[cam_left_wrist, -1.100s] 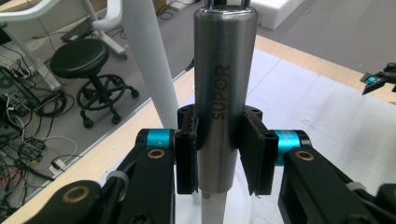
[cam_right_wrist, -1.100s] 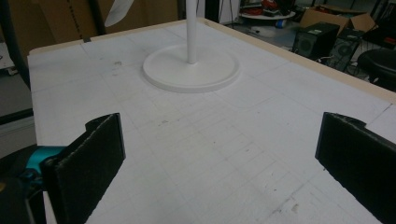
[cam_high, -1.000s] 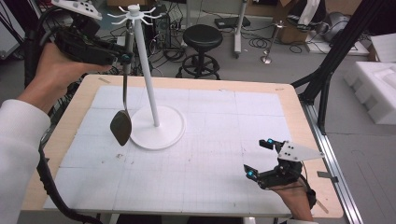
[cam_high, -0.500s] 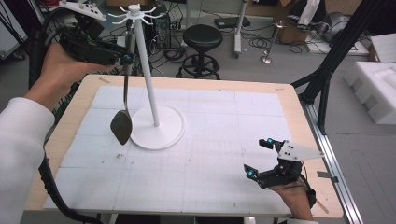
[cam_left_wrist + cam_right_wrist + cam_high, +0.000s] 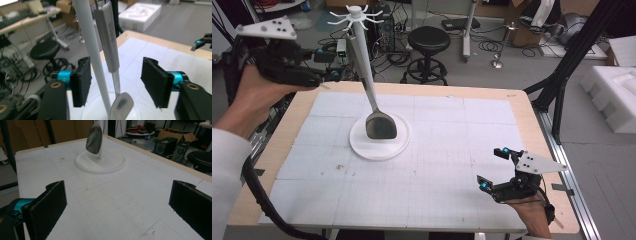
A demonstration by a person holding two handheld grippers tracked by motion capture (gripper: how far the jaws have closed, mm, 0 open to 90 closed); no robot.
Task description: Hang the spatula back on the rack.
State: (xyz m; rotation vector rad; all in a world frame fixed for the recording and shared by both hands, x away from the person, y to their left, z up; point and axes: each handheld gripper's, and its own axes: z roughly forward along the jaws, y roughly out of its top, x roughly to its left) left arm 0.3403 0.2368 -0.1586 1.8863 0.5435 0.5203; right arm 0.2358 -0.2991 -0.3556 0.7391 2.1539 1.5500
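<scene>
We see a white hanging stand (image 5: 362, 65) with a round base (image 5: 380, 145) on a gridded white mat (image 5: 452, 150), and we place everything relative to that stand. A metal spatula (image 5: 379, 122) hangs from a hook at the top of the stand, close beside its pole, its broad blade just above the base. In the left gripper view the spatula's grey handle (image 5: 106, 37) and thin metal neck run down just beside the pole.

The left gripper (image 5: 113, 82) is level with the handle, beside the stand's upper pole, its jaws apart on either side of the pole and spatula, touching neither. They have just been opening, with the handle loose between them. The right gripper (image 5: 498, 167) rests on the mat well away from the stand, near the table's front right corner, jaws wide apart and holding nothing.

We judge the spatula to be stiff, fairly light and top-hung, so it will swing if nudged. The polished neck and blade look slippery. The thick matte handle looks like the best place to grip it, squarely across its flat sides, clear of the pole.
</scene>
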